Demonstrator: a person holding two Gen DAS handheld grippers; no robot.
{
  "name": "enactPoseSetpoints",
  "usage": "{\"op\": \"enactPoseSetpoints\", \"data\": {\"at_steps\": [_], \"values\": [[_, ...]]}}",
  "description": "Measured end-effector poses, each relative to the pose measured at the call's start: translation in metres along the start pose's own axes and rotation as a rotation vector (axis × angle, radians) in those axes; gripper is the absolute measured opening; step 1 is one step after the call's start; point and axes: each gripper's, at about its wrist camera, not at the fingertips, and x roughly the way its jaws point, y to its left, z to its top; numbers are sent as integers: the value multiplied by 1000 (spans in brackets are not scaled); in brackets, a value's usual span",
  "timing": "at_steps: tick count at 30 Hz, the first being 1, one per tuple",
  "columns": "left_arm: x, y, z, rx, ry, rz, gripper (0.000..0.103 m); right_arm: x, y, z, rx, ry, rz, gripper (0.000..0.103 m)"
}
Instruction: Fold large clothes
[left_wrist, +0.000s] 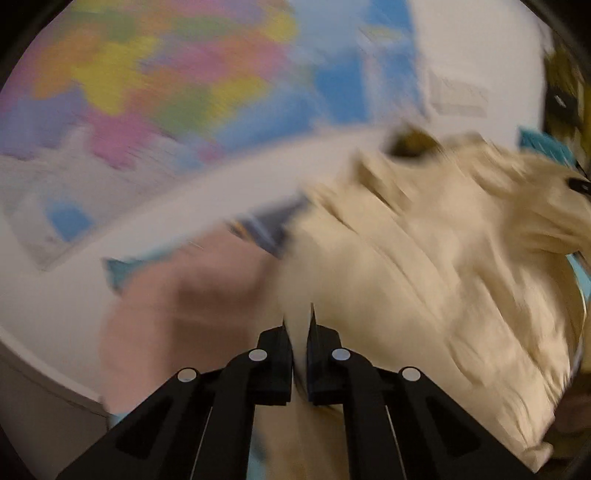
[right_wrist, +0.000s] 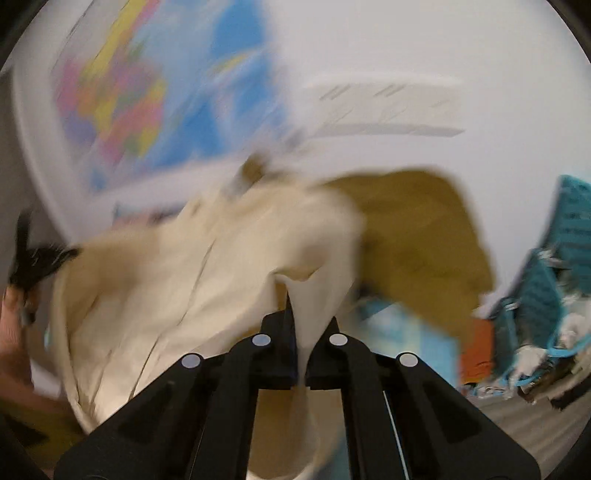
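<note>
One large cream fabric garment hangs stretched between both grippers, blurred. Teal slatted plastic basket at right holds white crumpled items, unclear what. Left gripper fingers pinch cream cloth; right gripper fingers likewise clamp it.

Heavy motion blur in both views. The cream garment is smeared, its type unreadable, and cut off by the right edge. The coloured wall map is illegible. The teal basket contents are indistinct. Fabric hides both tongs' tips.
</note>
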Motion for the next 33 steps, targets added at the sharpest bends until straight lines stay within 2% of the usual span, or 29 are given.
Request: {"op": "enactPoseSetpoints", "data": {"at_steps": [2,4,6,7,8,9,10,12,14,15,16,18,19,20,21,23,24,27,29,31,33], "values": [[1,25,8,-4,-10,99,4,2,-25,13,13,-2,-87,3],[18,46,8,-1,29,226,5,30,-47,15,30,49,-144,4],[49,67,-2,-9,109,368,8,65,-63,3,57,107,-202,5],[74,78,-14,-18,193,469,8,81,-71,-7,65,154,-220,9],[94,82,-26,15,256,577,8,96,-78,-18,82,196,-232,10],[105,83,-35,32,290,634,8,112,-84,-29,109,243,-234,13],[112,84,-47,10,316,610,13,120,-87,-38,120,278,-249,21],[103,83,-55,-62,291,498,21,113,-84,-47,121,261,-296,31],[73,71,-57,-110,193,395,40,82,-69,-44,91,166,-352,53],[54,60,-56,-107,137,327,51,69,-58,-45,78,115,-363,69],[35,46,-56,-98,81,244,55,49,-43,-43,56,44,-350,71],[8,17,-56,-58,16,89,59,20,-13,-44,13,-13,-243,71],[2,5,-57,-34,1,36,60,11,6,-47,-20,-14,-144,71],[-7,-20,-59,13,-12,-69,61,8,20,-51,-54,-10,-81,70],[-11,-37,-63,52,-9,-128,65,6,53,-62,-145,7,-6,71],[-12,-73,-76,127,2,-223,70,12,96,-81,-280,56,62,73],[-9,-83,-83,144,22,-260,70,17,122,-97,-353,87,111,73],[4,-105,-108,159,92,-314,72,36,165,-133,-458,180,189,73],[10,-107,-119,147,126,-286,73,45,185,-148,-493,192,198,73],[12,-102,-125,123,139,-264,85,52,196,-151,-489,193,231,73],[17,-84,-130,50,171,-274,86,60,203,-148,-474,186,293,74]]}}
